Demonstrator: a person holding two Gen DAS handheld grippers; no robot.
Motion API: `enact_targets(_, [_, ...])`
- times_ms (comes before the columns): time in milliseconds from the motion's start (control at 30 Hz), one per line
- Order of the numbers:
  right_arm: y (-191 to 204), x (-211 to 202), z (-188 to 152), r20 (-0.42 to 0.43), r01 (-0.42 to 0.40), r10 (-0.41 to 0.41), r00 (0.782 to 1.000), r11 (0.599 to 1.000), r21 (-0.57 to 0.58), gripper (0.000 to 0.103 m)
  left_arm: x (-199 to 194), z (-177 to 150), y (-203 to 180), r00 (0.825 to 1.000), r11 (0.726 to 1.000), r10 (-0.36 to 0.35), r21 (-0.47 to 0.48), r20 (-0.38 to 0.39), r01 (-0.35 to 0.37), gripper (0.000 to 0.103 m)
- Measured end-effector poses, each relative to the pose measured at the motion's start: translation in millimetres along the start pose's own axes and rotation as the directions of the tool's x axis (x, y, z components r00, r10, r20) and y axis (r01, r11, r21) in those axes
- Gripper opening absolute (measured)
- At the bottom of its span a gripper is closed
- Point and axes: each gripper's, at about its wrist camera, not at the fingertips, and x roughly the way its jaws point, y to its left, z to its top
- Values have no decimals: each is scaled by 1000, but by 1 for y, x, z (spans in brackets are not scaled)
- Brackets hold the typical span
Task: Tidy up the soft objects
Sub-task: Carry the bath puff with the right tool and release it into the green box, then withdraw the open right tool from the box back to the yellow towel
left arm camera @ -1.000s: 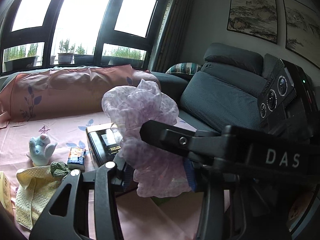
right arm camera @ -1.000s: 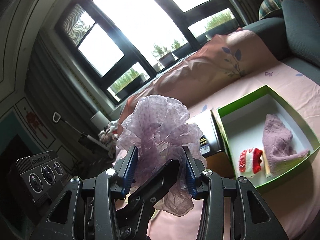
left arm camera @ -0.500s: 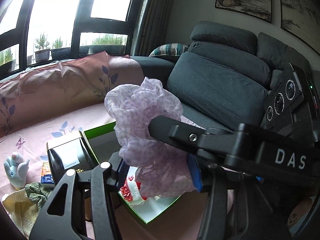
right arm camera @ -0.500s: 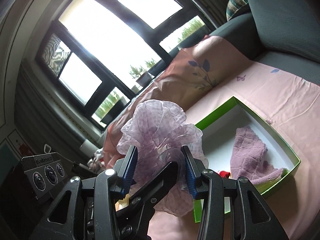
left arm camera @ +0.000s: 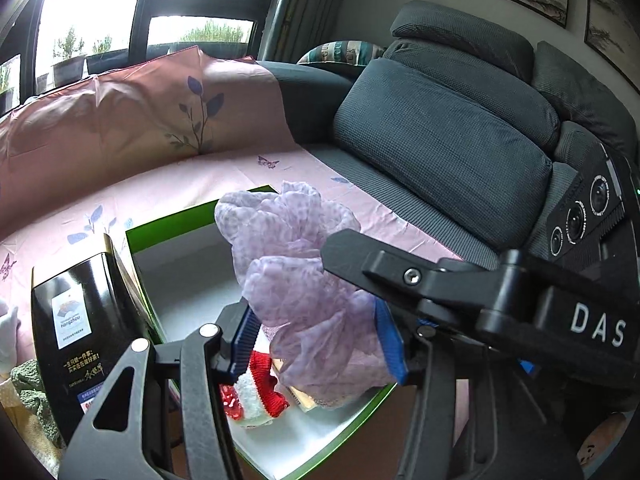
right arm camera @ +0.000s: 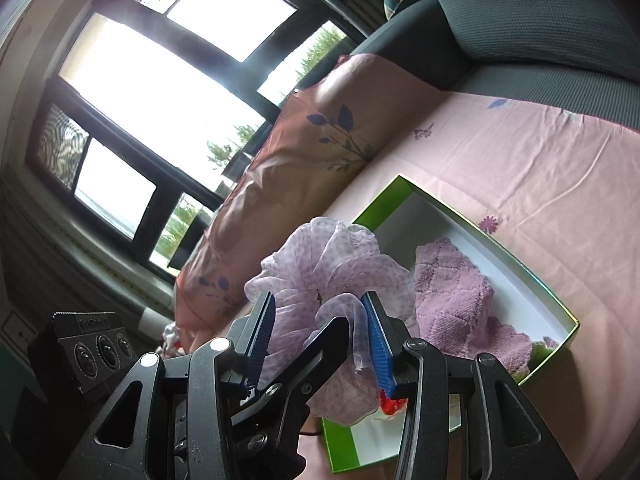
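Observation:
A crumpled sheer lilac scarf (left arm camera: 296, 280) is held between both grippers above the open green box (left arm camera: 168, 226) with a white inside. My left gripper (left arm camera: 316, 340) is shut on the scarf's lower part. My right gripper (right arm camera: 320, 336) is shut on the same scarf (right arm camera: 332, 268), its fingers crossing the left ones. In the box lie a red and white soft item (left arm camera: 256, 392) and a folded mauve knitted cloth (right arm camera: 452, 304). The box (right arm camera: 492, 236) sits on the pink sheet.
A black carton (left arm camera: 76, 328) stands against the box's left side. A dark green knit piece (left arm camera: 32, 396) and a yellow towel lie at the far left. Grey sofa cushions (left arm camera: 440, 144) rise at the right, a pink draped backrest (left arm camera: 120, 116) behind.
Both grippers carried the scarf to the right, from over the black carton to above the green box, and lower toward it. Both stayed shut on it.

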Motion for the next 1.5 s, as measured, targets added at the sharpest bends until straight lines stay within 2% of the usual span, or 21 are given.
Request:
enact_targets(100, [-10, 6, 3, 21, 5, -6, 1000, 1000, 27, 46, 13, 2, 2, 1000, 1000, 20, -9, -23, -20, 51])
enact_targets(267, [-24, 18, 5, -9, 41, -40, 999, 996, 76, 46, 28, 0, 11, 996, 997, 60, -49, -68, -64, 52])
enact_targets(433, [-21, 10, 4, 12, 68, -69, 998, 996, 65, 46, 19, -3, 20, 997, 991, 19, -132, -77, -29, 52])
enact_targets(500, [-17, 6, 2, 20, 85, -86, 996, 995, 54, 48, 7, -4, 21, 998, 989, 30, -143, -58, -38, 54])
enact_targets(533, [-15, 4, 1, 24, 104, -105, 994, 994, 45, 53, 1, -5, 22, 998, 988, 33, -148, -50, -41, 55])
enact_targets(600, [-8, 0, -2, 31, 131, -131, 991, 991, 9, 57, -13, -7, 24, 999, 986, 10, -164, -31, -15, 55])
enact_targets(767, [9, -17, -10, 83, 141, -138, 987, 990, -29, 61, -58, -12, 20, 999, 988, -23, -155, 42, 29, 61])
enact_targets(900, [24, -27, -22, 119, 115, -107, 987, 992, -61, 62, -98, -18, 22, 995, 990, -8, -136, 96, 21, 70])
enact_targets(967, [30, -28, -26, 119, 112, -103, 988, 991, -73, 63, -118, -24, 31, 991, 987, -1, -157, 131, 22, 71])
enact_targets(1000, [33, -28, -29, 117, 118, -107, 987, 990, -82, 66, -127, -28, 37, 990, 985, 6, -172, 141, 18, 72])
enact_targets(1033, [35, -27, -31, 117, 123, -112, 987, 988, -93, 75, -135, -33, 43, 989, 983, 18, -184, 147, 9, 75])
enact_targets(1100, [42, -26, -35, 115, 126, -112, 987, 985, -119, 77, -150, -44, 56, 986, 978, 63, -209, 153, -30, 84])
enact_targets(1200, [51, -25, -40, 108, 110, -95, 990, 983, -144, 77, -175, -65, 80, 977, 961, 143, -258, 156, -99, 84])
enact_targets(1300, [58, -28, -44, 122, 117, -98, 988, 981, -155, 77, -197, -87, 107, 962, 928, 235, -328, 140, -179, 84])
enact_targets(1400, [64, -30, -47, 133, 118, -98, 986, 981, -154, 79, -218, -110, 134, 949, 899, 289, -377, 127, -224, 84])
enact_targets(1433, [66, -30, -48, 128, 109, -89, 988, 982, -156, 86, -224, -118, 142, 942, 887, 310, -396, 128, -238, 84])
enact_targets(1500, [74, -27, -52, 111, 71, -53, 992, 983, -170, 91, -234, -133, 157, 928, 859, 354, -433, 118, -273, 84])
